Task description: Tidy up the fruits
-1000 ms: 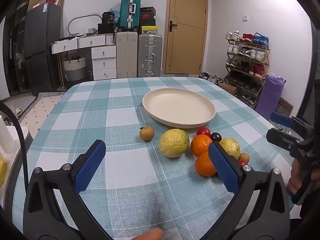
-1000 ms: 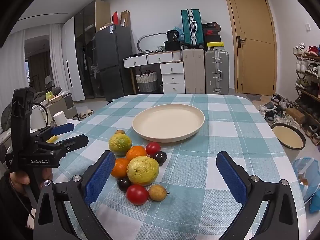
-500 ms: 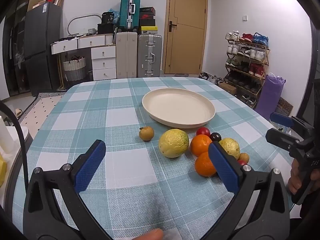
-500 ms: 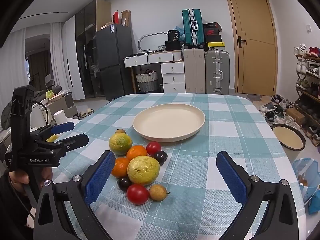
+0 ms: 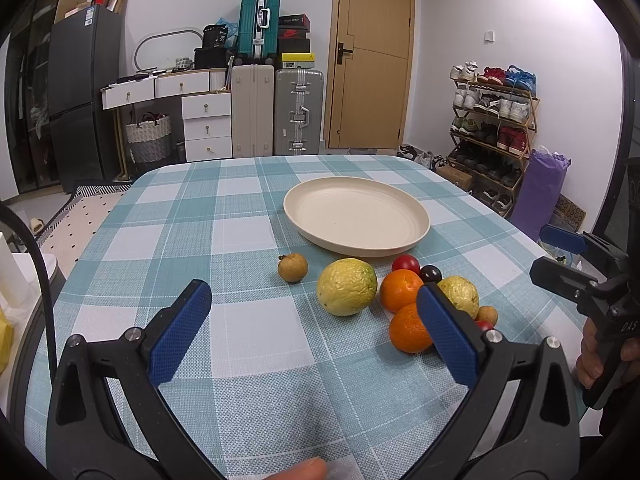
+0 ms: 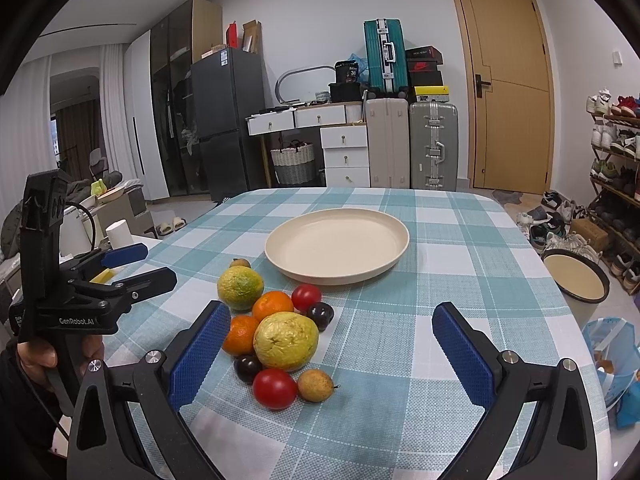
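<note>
Left gripper [image 5: 312, 320] hangs over the checked tablecloth [image 5: 240, 240] with its jaws spread wide and nothing between them but bare cloth. Just ahead of the gap, a touch toward its right finger, sits the big yellow-green citrus [image 5: 346, 287]. Ahead and nearer the middle of the gap lies a small brown fruit [image 5: 293, 267], alone and apart from the pile. The right finger's blue pad overlaps the near orange [image 5: 408, 328] in this view; whether they touch, I cannot tell. Behind that finger crowd the second orange [image 5: 400, 290], a bumpy yellow fruit [image 5: 460, 294], a red tomato [image 5: 405, 263] and a dark plum [image 5: 430, 273].

Over to the right gripper [image 6: 330, 344], jaws also wide apart, holding nothing. The pile lies just ahead of its left finger, the bumpy yellow fruit sitting inside the gap on that side. Closest to the jaws are a second red tomato [image 6: 275, 388], a small tan fruit [image 6: 315, 385] and another dark plum [image 6: 247, 367]. The right half of the gap frames cloth only.

Farther out, beyond the fruit from both grippers, the cream plate [image 5: 356, 216] lies with nothing on it, all fruit on the cloth on its near side. At the frame edges, each camera catches the other gripper, gripped by a hand [image 6: 36, 356], out to the side of the pile.
</note>
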A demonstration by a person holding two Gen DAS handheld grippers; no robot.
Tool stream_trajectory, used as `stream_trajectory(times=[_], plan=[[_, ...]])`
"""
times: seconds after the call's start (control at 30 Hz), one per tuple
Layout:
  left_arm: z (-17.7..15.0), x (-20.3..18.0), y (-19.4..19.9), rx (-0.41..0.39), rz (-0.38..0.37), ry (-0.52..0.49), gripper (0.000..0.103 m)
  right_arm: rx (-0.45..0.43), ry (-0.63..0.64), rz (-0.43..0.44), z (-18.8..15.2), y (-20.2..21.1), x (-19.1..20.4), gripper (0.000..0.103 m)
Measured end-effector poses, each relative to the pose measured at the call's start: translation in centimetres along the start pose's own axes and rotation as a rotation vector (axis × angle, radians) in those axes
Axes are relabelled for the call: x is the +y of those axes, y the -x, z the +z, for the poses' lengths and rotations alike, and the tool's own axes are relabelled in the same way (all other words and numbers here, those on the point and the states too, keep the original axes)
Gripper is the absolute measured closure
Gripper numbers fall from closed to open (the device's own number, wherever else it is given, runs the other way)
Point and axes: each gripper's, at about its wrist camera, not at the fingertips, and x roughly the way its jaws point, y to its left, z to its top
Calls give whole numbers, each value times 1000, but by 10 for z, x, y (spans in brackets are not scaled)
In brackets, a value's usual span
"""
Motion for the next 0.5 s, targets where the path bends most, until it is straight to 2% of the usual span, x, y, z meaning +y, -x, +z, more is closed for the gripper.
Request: stream_trajectory(times=[0.5], plan=[[0,1,0,5,6,6,1,-1,8,3,0,0,1,0]])
